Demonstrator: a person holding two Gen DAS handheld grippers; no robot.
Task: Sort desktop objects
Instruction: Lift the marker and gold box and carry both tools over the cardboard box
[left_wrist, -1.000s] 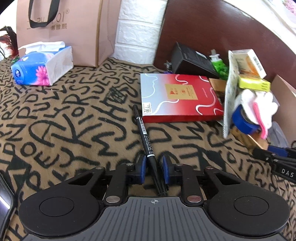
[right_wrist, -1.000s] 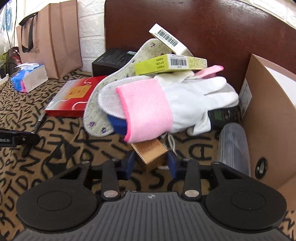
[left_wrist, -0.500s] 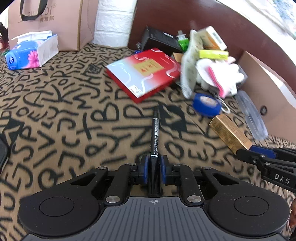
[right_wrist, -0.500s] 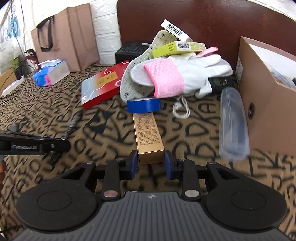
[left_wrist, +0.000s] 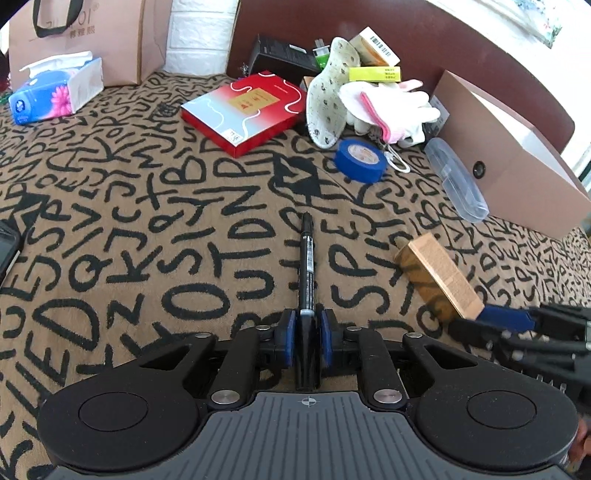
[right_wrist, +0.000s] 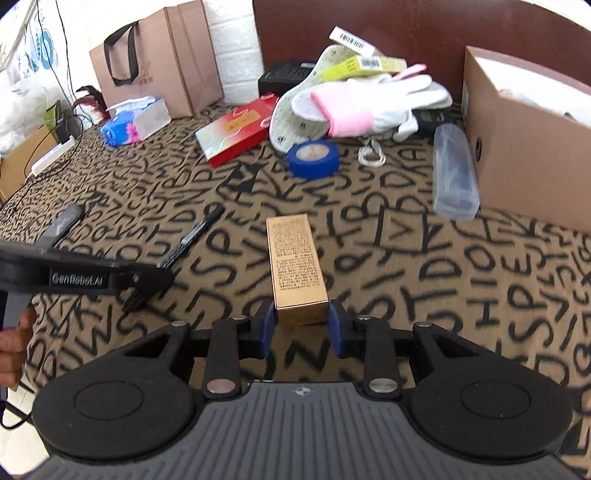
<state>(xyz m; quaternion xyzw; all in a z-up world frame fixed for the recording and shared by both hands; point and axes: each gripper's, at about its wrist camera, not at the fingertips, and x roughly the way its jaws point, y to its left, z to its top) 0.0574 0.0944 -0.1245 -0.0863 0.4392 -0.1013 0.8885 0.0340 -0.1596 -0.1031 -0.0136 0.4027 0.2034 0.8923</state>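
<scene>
My left gripper (left_wrist: 306, 334) is shut on a black marker pen (left_wrist: 306, 258) that points forward over the letter-print cloth. My right gripper (right_wrist: 301, 326) is shut on a long gold box (right_wrist: 295, 264), held by its near end. In the left wrist view the gold box (left_wrist: 436, 275) and the right gripper's blue-padded tip show at the right. In the right wrist view the left gripper's arm (right_wrist: 85, 275) and the pen (right_wrist: 192, 236) show at the left.
A blue tape roll (right_wrist: 314, 158), a red flat box (right_wrist: 238, 129), a white-and-pink glove (right_wrist: 376, 103) on a pile of small boxes, a clear case (right_wrist: 453, 171), an open cardboard box (right_wrist: 524, 147), a tissue pack (left_wrist: 55, 90) and a paper bag (right_wrist: 155, 55) lie farther back.
Both grippers have pulled back toward the near side of the table, the left carrying the pen, the right carrying the gold box away from the pile.
</scene>
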